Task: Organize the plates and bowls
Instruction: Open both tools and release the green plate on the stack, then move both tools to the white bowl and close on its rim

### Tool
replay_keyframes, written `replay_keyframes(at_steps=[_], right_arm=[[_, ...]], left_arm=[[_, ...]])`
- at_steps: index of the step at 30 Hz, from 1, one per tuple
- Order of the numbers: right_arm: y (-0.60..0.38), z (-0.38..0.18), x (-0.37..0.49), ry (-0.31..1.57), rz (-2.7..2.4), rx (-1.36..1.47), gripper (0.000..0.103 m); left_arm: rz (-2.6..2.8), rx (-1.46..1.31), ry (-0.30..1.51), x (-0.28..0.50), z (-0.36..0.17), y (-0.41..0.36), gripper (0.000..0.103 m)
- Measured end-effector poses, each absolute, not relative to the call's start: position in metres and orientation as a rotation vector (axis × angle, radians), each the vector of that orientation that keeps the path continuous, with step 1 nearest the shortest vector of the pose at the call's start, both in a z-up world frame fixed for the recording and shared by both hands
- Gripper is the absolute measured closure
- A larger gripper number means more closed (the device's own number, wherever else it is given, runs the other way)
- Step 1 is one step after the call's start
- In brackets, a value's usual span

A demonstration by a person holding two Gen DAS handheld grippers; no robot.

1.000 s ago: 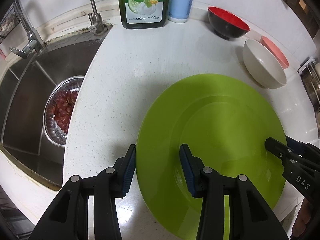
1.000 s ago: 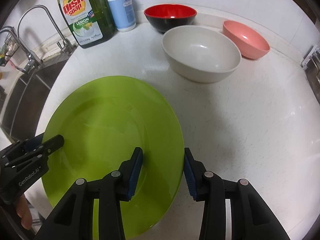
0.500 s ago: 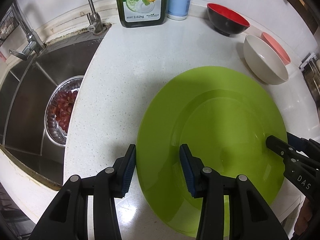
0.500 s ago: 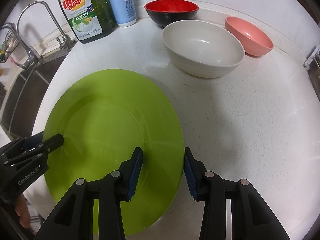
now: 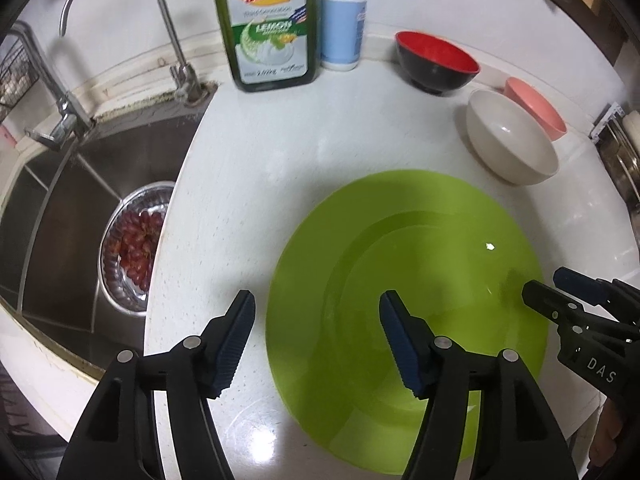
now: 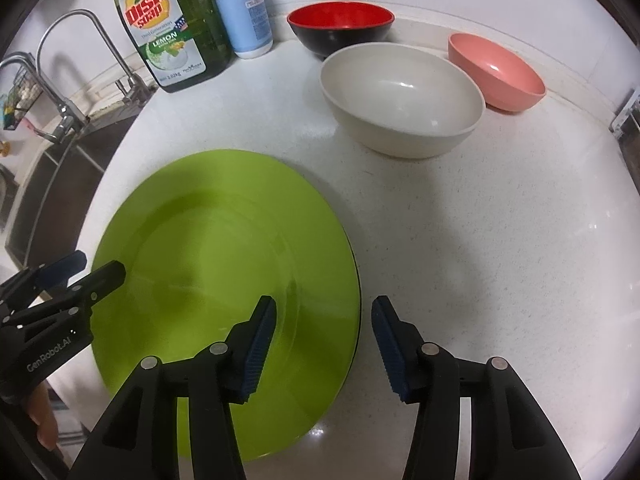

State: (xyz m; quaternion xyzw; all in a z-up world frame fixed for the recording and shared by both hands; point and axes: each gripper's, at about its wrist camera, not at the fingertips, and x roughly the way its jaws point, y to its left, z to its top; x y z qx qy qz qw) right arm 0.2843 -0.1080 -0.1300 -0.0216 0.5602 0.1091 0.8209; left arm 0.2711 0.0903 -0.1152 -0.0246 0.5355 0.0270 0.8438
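Lying flat on the white table (image 6: 500,240), the green plate (image 6: 208,256) sits near the front edge, just right of the sink (image 5: 80,208), where a metal colander of grapes (image 5: 136,248) rests. Behind the plate stand a cream bowl (image 6: 404,100), a pink bowl (image 6: 496,70) and a red-and-black bowl (image 6: 340,26); a dish soap bottle (image 6: 172,36) and a white-and-blue bottle (image 6: 244,16) line the wall. Nothing blocks the bowls. The left gripper (image 5: 316,338) straddles the plate's left rim, its jaws just opened wide and clear of it. The right gripper (image 6: 324,344) straddles the right rim, its jaws likewise just parted, pads off the plate.
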Motion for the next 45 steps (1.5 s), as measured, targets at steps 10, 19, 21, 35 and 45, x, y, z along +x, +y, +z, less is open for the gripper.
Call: replay_keyframes(at_steps=[10,19,21,35,45], right_arm=[[-0.129,-0.1,0.286,1.11,0.217,0.001,0.052],[-0.149,-0.073,0.296,1.023,0.188,0.019,0.052],[-0.155,-0.067,0.298,1.003,0.184,0.022,0.052],[-0.187,-0.056,0.338,0.946,0.164,0.044,0.052],[-0.206,-0.077,0.382,0.986,0.184,0.115,0.052]], left_arm=[[0.005,-0.009,1.045,0.284,-0.083,0.064,0.031],[-0.018,-0.002,0.978,0.301,-0.056,0.041,0.029],[-0.021,0.002,0.968,0.307,-0.052,0.036,0.028],[-0.033,0.046,0.953,0.365,-0.053,-0.001,0.02],[-0.062,0.041,1.01,0.411,-0.078,-0.02,0.021]])
